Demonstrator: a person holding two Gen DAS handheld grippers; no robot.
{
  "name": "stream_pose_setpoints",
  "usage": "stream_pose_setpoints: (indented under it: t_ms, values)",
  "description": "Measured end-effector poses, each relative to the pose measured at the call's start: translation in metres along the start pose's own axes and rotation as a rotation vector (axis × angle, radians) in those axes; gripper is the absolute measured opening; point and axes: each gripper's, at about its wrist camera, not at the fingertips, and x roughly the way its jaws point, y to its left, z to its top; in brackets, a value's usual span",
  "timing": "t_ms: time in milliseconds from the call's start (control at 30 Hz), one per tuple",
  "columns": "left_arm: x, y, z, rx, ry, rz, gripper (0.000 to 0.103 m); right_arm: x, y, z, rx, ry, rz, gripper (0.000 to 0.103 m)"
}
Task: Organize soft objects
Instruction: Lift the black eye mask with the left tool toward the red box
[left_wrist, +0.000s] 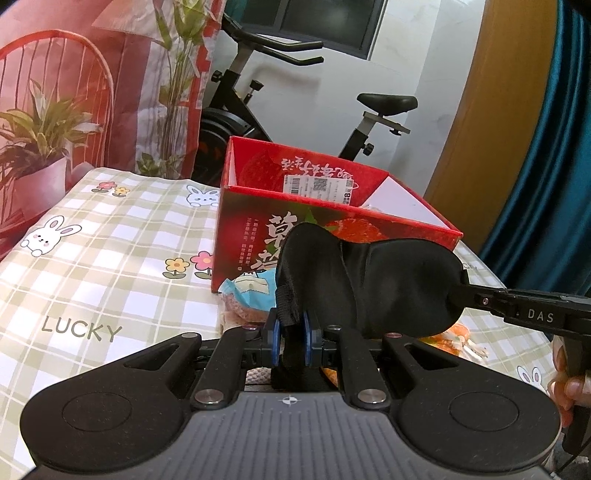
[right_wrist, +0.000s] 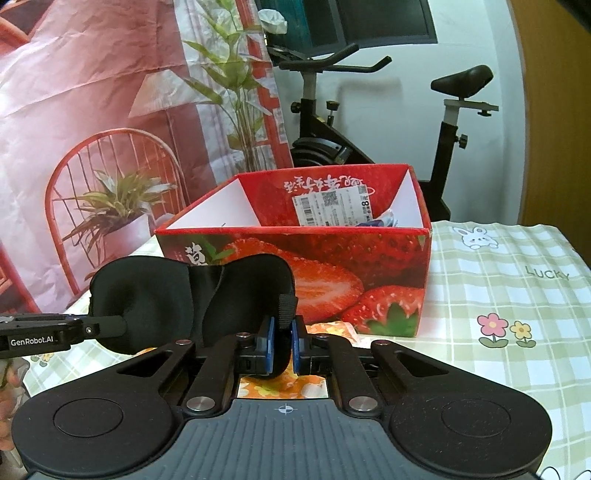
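Tongs of the left gripper (left_wrist: 291, 328) and the right gripper (right_wrist: 282, 341) are clamped on opposite ends of a black eye mask (left_wrist: 369, 273), held above the checked tablecloth (left_wrist: 110, 258). Snack packets (left_wrist: 247, 295) are seen beneath it. At 12 o'clock beyond, a red strawberry box (right_wrist: 332, 280) stands open.

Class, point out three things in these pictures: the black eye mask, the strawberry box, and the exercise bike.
eye mask (left_wrist: 399, 284), left wrist view, on its padded right cup.
strawberry box (right_wrist: 369, 273), right wrist view, on its front wall.
exercise bike (right_wrist: 463, 81), right wrist view, on its saddle.
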Motion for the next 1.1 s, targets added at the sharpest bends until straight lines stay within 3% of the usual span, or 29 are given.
stream_pose_setpoints:
  t_ms: [500,733,1100]
  values:
    - [-0.011,-0.003,0.002,-0.015,0.026,0.007,0.012,-0.020,0.017,0.002,-0.015,-0.015,0.026,0.008]
    - [-0.016,-0.010,0.005,0.022,-0.047,0.000,0.012,-0.022,0.015,0.005,-0.043,-0.040,0.041,0.008]
    - [-0.009,0.000,0.015,0.067,-0.008,-0.015,0.012,-0.014,0.013,0.021,-0.079,-0.048,0.074,0.008]
